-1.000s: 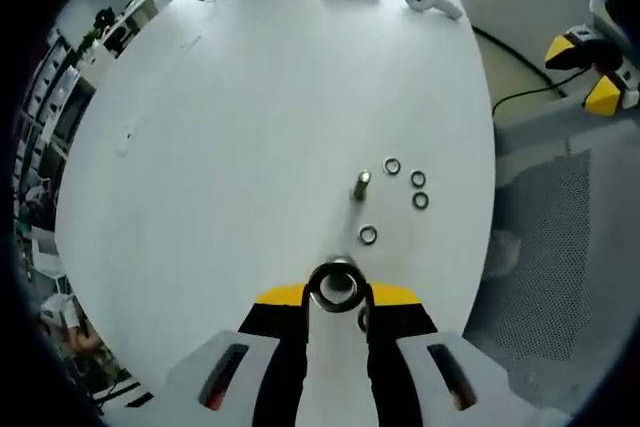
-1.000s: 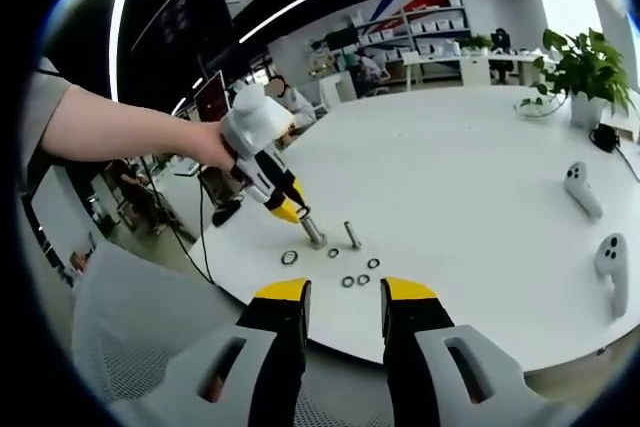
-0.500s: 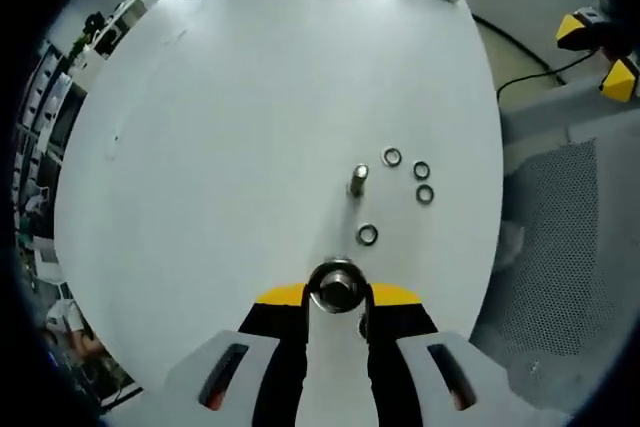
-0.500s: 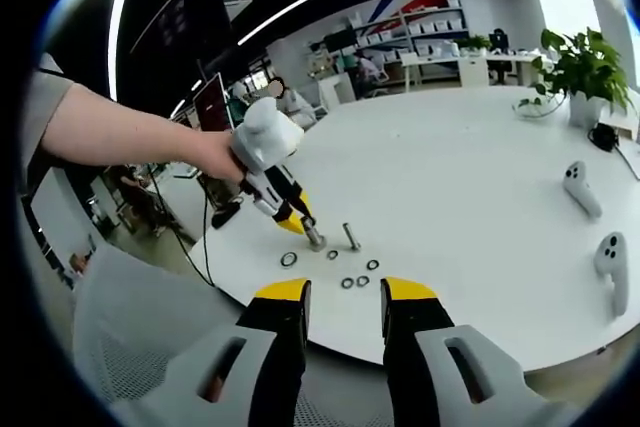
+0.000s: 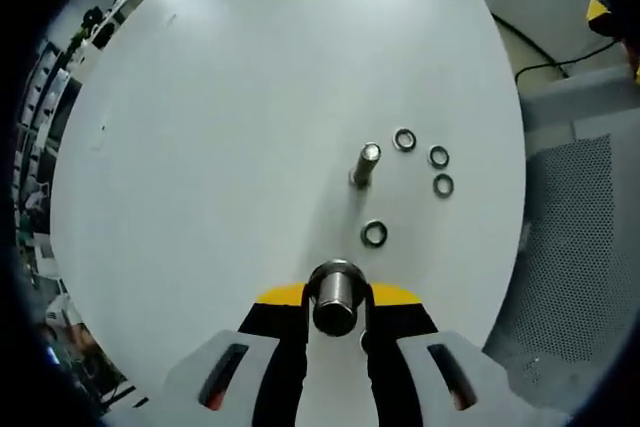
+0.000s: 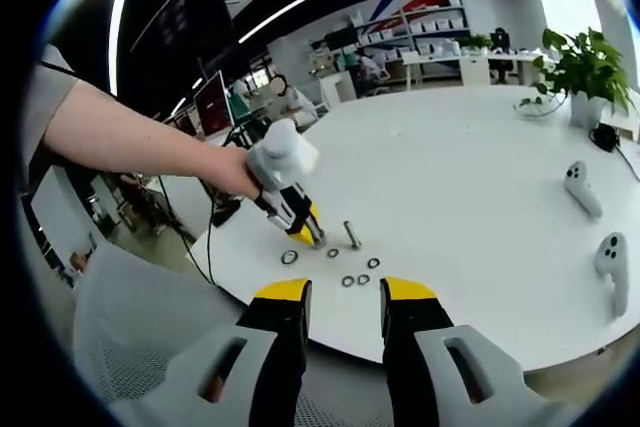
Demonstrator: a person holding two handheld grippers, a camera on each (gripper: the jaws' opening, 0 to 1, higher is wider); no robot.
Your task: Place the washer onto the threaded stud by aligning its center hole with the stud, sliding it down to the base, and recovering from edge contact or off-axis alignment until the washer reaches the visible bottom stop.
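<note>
- The left tongs [image 5: 337,299] were closed on a stout grey metal cylinder [image 5: 336,297], which looked like a second threaded stud or a sleeve; I could not tell which.
- In the right gripper view the same left tongs [image 6: 308,235] pointed down at the worktop [image 6: 470,187], tips just beside a loose washer, with a person's hand [image 6: 243,169] gripping the handle.
- The threaded stud [image 5: 364,164] stood upright on the worktop [image 5: 220,127], ahead of the left tongs and apart from them; its shaft looked bare, with no washer seen at its base.
- One washer [image 5: 375,234] lay flat between the left tongs and the stud, nearest to the tips.
- Three more washers [image 5: 438,156] lay in a small cluster beyond and to the right of the stud.
- The right tongs [image 6: 343,297] hung off the worktop edge with a moderate gap between the jaws, holding nothing, well short of the stud [image 6: 352,235].
- Two white controllers [image 6: 598,229] lay far off to the right of the right tongs.
- Judged from this, the task was barely begun: no washer was gripped or threaded.
- Left to do: pick a washer, centre its hole over the stud, and slide it down to the bottom stop.
</note>
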